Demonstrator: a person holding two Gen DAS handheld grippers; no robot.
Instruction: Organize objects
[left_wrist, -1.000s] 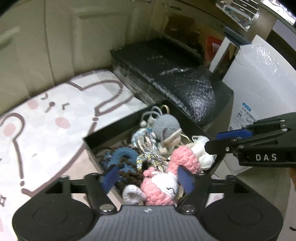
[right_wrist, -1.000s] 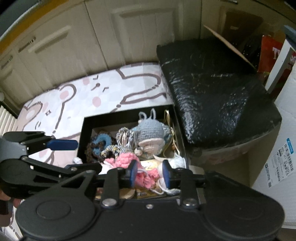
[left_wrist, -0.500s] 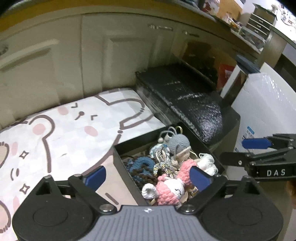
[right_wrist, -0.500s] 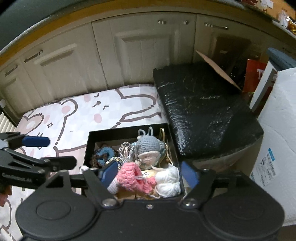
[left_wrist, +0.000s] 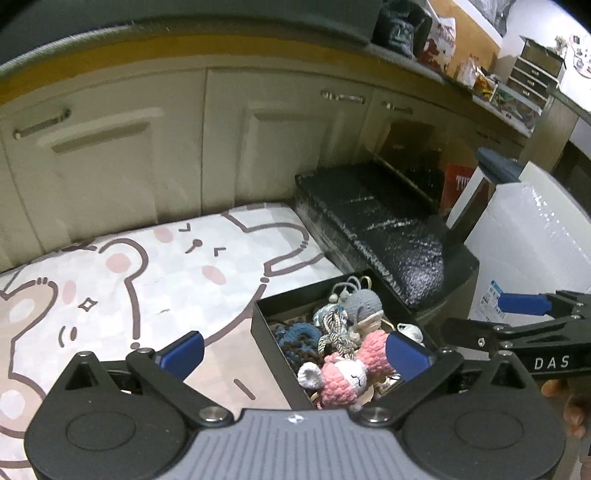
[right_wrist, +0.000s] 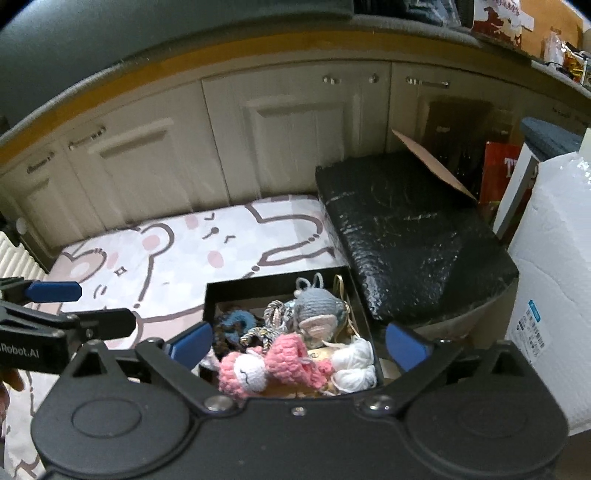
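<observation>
The left hand-held gripper (left_wrist: 293, 350) hangs with its blue-padded fingers spread wide and nothing between them. Just ahead of it and slightly to its right sits a shallow black box (left_wrist: 267, 338) on a bear-print mat (left_wrist: 147, 273). The right hand-held gripper (right_wrist: 297, 341) is likewise spread wide and empty, with the box directly ahead between its fingers.

The box is packed with crocheted toys. Nearest both grippers lies a pink crochet doll (right_wrist: 266, 365) with a white face and closed stitched eyes, resting on its side across the front of the pile. Behind it a grey crochet figure (right_wrist: 317, 312) with looped ears and a pale face sits toward the far side of the box. A blue and brown crochet ring (left_wrist: 299, 338) lies at the box's left side, a twisted cord of mixed yarn (right_wrist: 275, 317) beside it, and a white yarn ball (right_wrist: 354, 363) fills the near right corner.

Right of the box, touching or just beside it, stands a black wrapped package (right_wrist: 410, 236), with cream cabinet doors (right_wrist: 295, 133) beyond.
</observation>
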